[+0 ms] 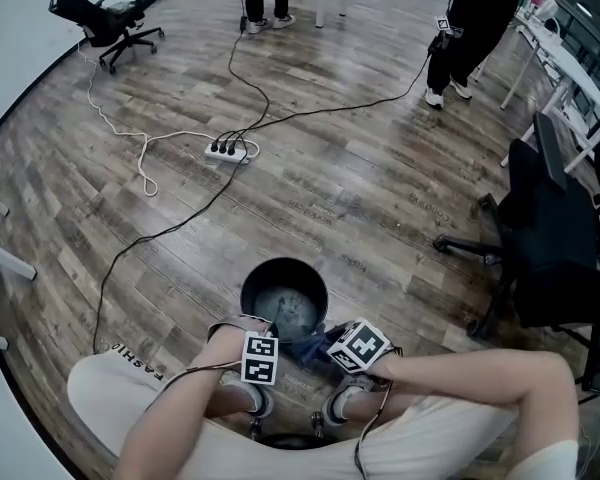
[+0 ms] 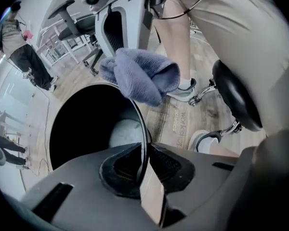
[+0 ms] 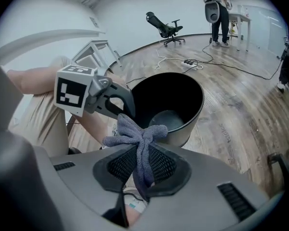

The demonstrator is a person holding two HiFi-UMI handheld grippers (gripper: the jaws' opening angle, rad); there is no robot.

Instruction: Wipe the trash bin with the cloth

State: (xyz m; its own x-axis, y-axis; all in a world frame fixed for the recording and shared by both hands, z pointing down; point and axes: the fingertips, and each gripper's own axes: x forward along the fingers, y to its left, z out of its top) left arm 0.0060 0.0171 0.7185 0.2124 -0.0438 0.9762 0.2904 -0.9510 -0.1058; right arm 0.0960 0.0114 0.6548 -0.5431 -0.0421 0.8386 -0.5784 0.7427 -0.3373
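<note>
Left to right: the left gripper (image 2: 145, 165) has its jaws pressed onto the thin near rim of the trash bin (image 1: 252, 278). The bin stands upright on the wooden floor (image 1: 380, 188) just in front of the seated person, its dark inside open to us. Next, the blue-grey cloth (image 3: 135, 131) is bunched at that same rim and seems to touch it. At right, the right gripper (image 3: 143, 166) pinches the cloth between its pads (a tail of fabric hangs below them). We judge the step in hand to be wiping the rim and wall while the left side steadies the bin. To do it well, we hold the rim firmly so the light bin does not tip. We lay the bunched face of the cloth flat on the wall. We sweep along the rim away from the left gripper, with only fabric, not the hard jaws, on the surface.
</note>
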